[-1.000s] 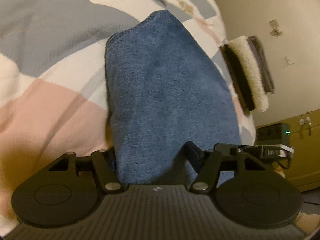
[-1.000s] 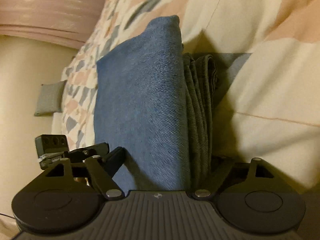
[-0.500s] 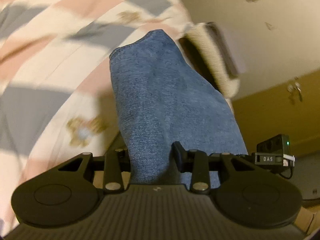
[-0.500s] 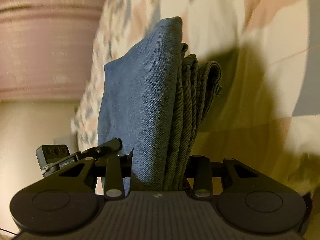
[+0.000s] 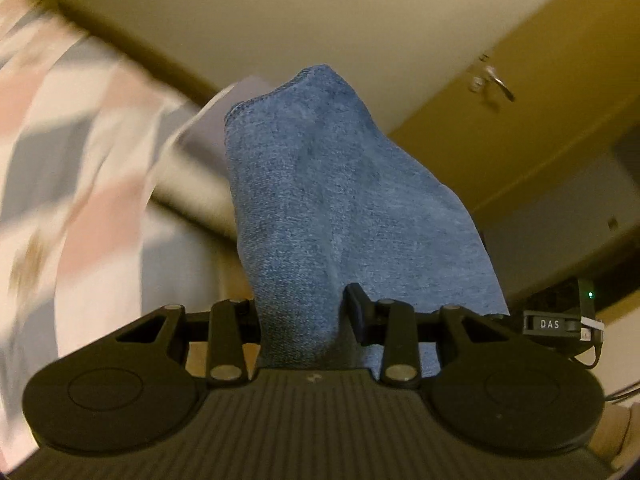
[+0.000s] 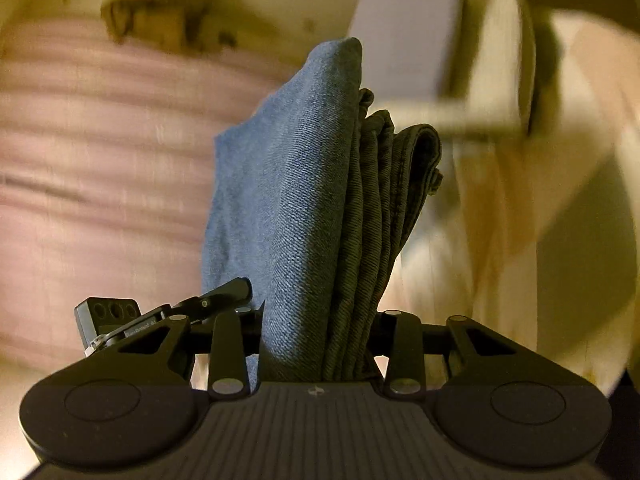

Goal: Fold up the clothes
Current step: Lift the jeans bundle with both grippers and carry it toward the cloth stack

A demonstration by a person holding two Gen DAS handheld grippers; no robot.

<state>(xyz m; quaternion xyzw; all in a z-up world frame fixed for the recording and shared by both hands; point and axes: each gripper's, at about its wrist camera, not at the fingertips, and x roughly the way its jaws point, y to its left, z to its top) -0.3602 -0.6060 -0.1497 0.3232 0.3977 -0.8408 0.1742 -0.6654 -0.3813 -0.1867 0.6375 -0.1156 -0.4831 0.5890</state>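
Observation:
A folded pair of blue jeans [image 5: 340,208] is clamped between both grippers and held up off the bed. My left gripper [image 5: 304,316] is shut on one end of the bundle. My right gripper [image 6: 320,320] is shut on the other end, where the stacked denim layers [image 6: 384,200] show edge-on. The jeans hide the fingertips of both grippers. The other gripper's body shows at the lower right of the left wrist view [image 5: 560,320] and at the lower left of the right wrist view [image 6: 120,320].
The patchwork bedspread [image 5: 80,140] in pink, grey and cream lies at the left, blurred. A yellow cabinet door with a metal handle [image 5: 492,80] is at the upper right. Pink striped fabric [image 6: 100,160] and a pale blurred box shape [image 6: 440,40] fill the right wrist view.
Both grippers closed on the folded jeans and lifted them off the bed. Both views have swung upward from the bedspread toward the wall and cabinet, with motion blur.

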